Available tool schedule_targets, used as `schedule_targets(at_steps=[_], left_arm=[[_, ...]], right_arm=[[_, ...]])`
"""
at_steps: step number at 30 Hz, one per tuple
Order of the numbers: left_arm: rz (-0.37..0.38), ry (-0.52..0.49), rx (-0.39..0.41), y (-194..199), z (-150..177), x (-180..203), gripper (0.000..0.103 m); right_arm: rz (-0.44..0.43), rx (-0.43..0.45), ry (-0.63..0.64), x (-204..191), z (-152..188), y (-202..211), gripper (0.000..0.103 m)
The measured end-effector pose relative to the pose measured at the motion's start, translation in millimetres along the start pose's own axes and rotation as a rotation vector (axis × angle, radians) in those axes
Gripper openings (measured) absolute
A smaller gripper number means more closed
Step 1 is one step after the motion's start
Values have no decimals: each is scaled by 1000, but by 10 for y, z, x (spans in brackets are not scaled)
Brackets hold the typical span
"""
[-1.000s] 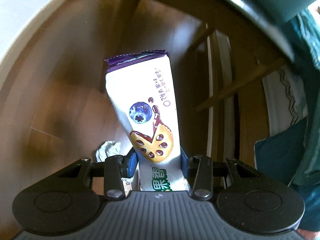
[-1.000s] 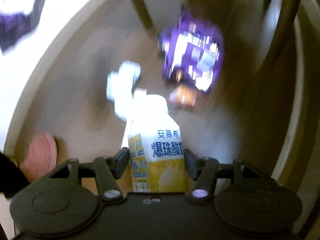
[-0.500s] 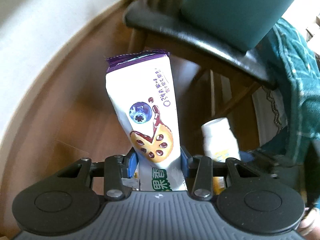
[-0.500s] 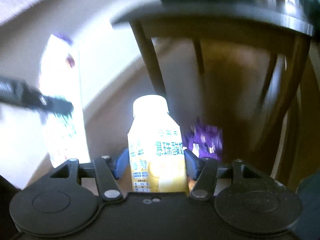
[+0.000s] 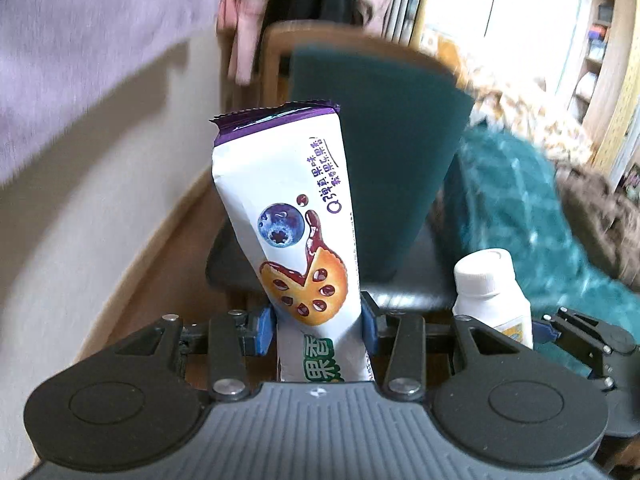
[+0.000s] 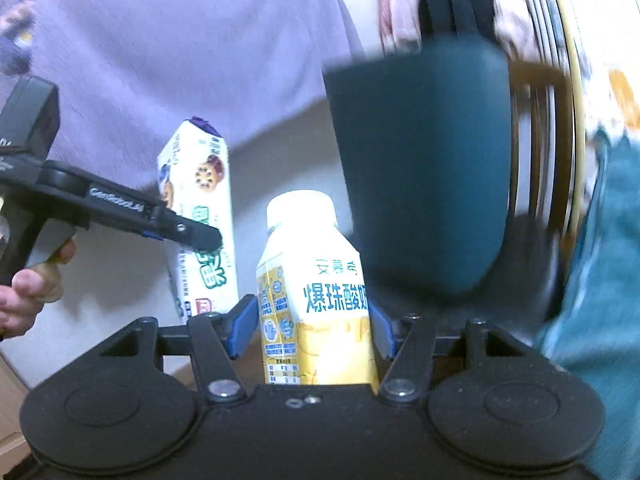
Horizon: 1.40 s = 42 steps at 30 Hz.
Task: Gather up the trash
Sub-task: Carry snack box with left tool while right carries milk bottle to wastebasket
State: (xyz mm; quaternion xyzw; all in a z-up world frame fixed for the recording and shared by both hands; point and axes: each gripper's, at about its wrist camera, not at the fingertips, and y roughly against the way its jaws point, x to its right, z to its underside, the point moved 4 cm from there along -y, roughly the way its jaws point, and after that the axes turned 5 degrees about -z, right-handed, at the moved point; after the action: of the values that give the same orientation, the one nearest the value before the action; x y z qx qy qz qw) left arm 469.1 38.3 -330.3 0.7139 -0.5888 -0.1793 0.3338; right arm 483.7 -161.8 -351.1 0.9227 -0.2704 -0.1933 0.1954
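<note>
Carry step: left gripper (image 5: pixel 318 330) clamped on white-purple foil biscuit wrapper (image 5: pixel 292 216); right gripper (image 6: pixel 312 330) clamped on yellow-white plastic yogurt bottle (image 6: pixel 316 300), wrapper at its 10 o'clock; next, find bin, none visible.

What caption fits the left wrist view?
Left gripper clamps a blueberry biscuit wrapper upright before a chair; yogurt bottle at right.

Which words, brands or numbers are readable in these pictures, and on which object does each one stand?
"安慕希" and "爆珠酸奶" (last character cut off): yellow yogurt bottle, held in the right tongs.
"果香", partly hidden: biscuit wrapper, held in the left tongs.
Slanted line beginning "Q" on the wrapper: too small to read surely.
Side lettering on the left tongs: blurred.
</note>
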Motion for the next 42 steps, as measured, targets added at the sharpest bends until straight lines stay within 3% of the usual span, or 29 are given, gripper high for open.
schedule_targets(at_steps=[6,16,19,24,27,34,42], left_arm=[[8,-59,112,271,-553,280,42],[-34,-172,293,261,-1748,585,42],[2,-147,319,182,-2074,616,42],[-39,-181,309,-131,-2490,760,42],[-63,-206,307,-297,-2592,792,42],[-119,-256,209,-931,-2623,833,42],[-171,-300,93,-1491,-2478,765,42]], right_arm=[[59,69,126,-64,-555,248,59],[203,181,185,44,-1534,-180,58],[269,218,199,131,-1922,-286,58],[397,264,178,384,-2297,-447,58],[446,242,155,599,-2415,-631,58],[486,115,150,894,-2285,-1122,58],[450,-7,236,866,-2179,-1465,58]])
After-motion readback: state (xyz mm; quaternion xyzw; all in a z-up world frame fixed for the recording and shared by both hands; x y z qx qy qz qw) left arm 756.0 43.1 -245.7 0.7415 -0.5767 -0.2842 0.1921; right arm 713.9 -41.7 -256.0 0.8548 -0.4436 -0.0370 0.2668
